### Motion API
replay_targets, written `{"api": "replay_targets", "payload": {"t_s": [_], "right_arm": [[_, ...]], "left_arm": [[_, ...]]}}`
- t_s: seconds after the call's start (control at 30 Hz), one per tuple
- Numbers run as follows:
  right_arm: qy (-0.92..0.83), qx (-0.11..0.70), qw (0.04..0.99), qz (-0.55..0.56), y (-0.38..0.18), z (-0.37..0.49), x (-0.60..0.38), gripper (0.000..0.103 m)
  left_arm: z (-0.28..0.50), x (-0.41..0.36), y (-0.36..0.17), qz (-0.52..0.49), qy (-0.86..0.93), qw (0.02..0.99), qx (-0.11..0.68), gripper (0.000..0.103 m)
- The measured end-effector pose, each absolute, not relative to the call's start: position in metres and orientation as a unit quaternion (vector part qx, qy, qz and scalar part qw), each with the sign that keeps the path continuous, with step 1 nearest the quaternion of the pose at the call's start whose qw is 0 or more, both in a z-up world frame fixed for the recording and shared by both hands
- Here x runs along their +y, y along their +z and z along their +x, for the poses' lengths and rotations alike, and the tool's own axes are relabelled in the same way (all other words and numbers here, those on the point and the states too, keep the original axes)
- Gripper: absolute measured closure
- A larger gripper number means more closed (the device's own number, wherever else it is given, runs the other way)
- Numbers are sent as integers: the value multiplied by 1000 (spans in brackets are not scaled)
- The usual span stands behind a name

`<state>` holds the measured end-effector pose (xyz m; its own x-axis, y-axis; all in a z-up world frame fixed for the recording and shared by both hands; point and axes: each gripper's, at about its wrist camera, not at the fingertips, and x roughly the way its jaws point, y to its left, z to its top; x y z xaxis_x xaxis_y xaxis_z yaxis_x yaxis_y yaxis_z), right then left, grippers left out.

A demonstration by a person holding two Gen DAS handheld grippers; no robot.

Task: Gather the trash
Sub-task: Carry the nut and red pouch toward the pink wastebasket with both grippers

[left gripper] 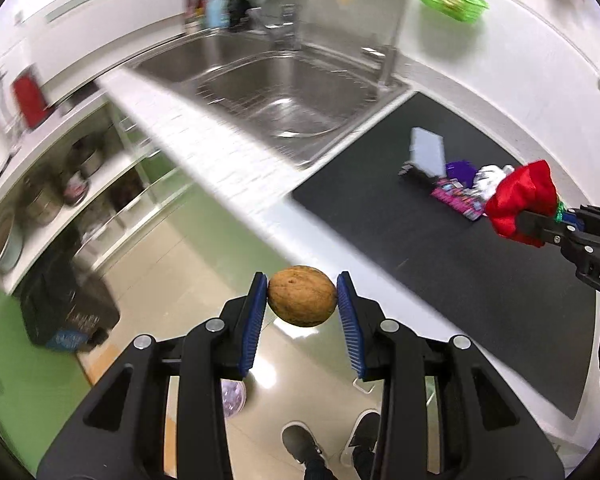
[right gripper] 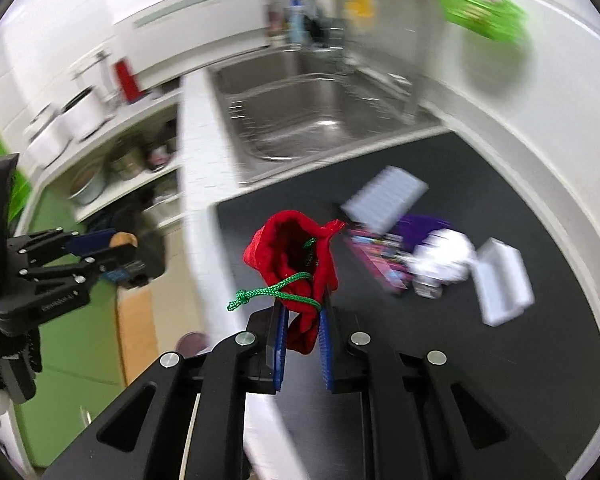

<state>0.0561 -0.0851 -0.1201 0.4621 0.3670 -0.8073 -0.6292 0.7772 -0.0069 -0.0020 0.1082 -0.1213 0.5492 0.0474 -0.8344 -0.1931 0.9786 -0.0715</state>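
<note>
The right gripper (right gripper: 303,336) pinches a red pouch (right gripper: 296,256) above the black mat (right gripper: 480,360).

My left tool (left gripper: 302,294) hangs past the white bench edge (left gripper: 204,152) over open floor (left gripper: 188,264), nothing beneath it but the person's shoes (left gripper: 300,442). On the floor to the left a black bag (left gripper: 66,308) stands before the shelves (left gripper: 96,184). My right tool (right gripper: 303,322) is above the black mat (right gripper: 440,360), whose near part lies bare. Farther in, a clutter of wrappers (right gripper: 384,256) and two pale boxes (right gripper: 384,196) blocks the way. Beyond, the sink (left gripper: 284,88) lies open, its tap (left gripper: 392,20) arching over the rim.
</note>
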Motion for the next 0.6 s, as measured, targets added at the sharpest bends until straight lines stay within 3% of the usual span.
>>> {"api": "replay_targets", "payload": {"t_s": [0.3,0.6], "right_arm": [[396,437,779,-214,-166,10,39,90],[446,467,711,-279,-268,-16,135,90]], "left_arm": [[-95,189,-155,-138,162,850,482,67],[-153,249,-245,-189,218,812,508,67]]}}
